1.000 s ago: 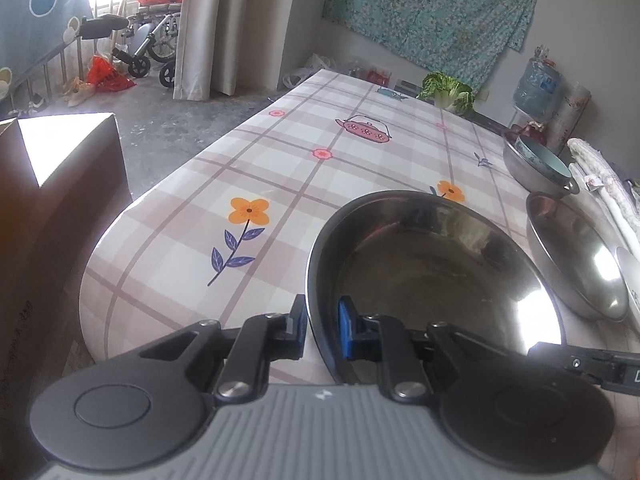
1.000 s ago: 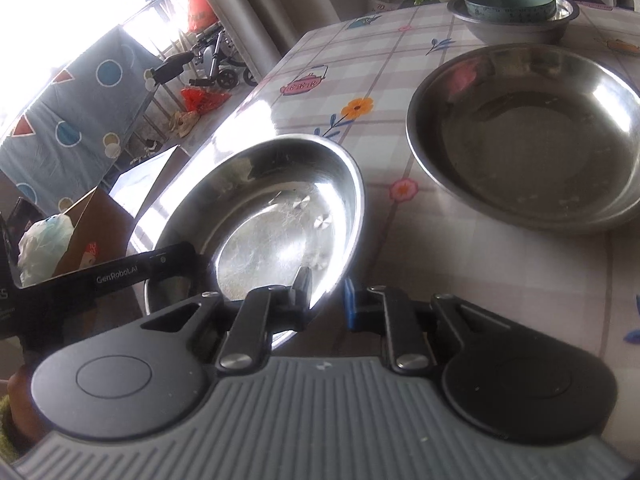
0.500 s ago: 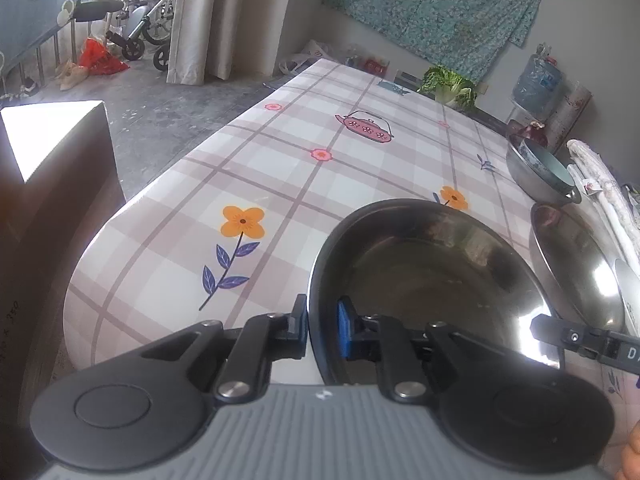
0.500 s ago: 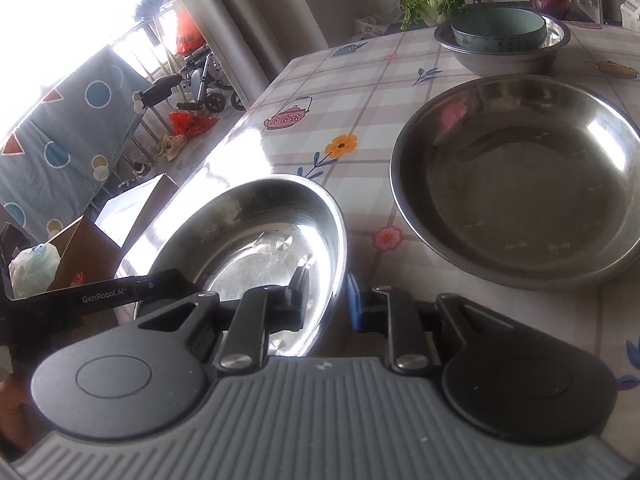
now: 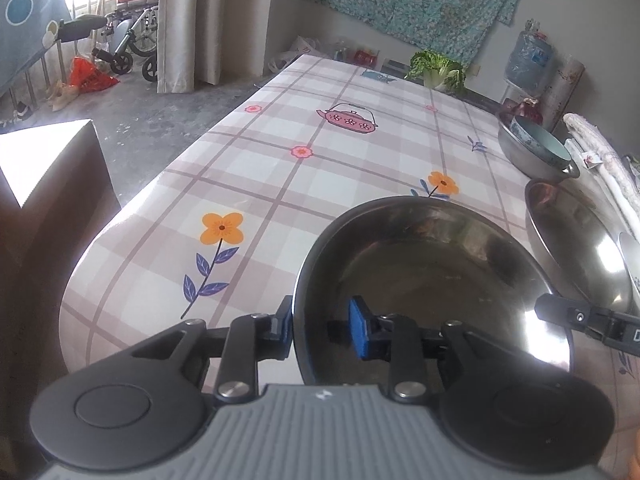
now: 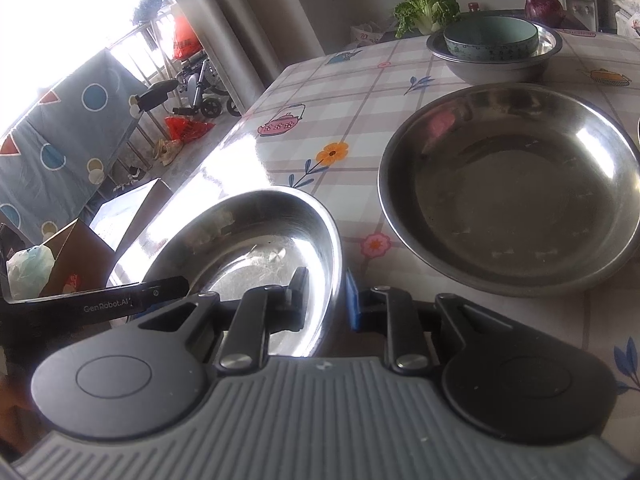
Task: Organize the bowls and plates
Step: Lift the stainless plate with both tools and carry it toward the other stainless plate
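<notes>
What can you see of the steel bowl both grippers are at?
The steel bowl is round, shallow, shiny and empty, with a thin rim, at the near end of the checked table. The right gripper is clamped on its rim. The left gripper straddles the opposite side, jaws just opened, inner pad clear of the metal.

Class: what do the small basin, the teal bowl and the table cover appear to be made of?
Small basin: polished steel, judging by its mirror-like glare. Teal bowl: probably glazed ceramic or melamine, given its smooth, opaque wall. Table cover: likely vinyl oilcloth; it is glossy with a printed pattern.
</notes>
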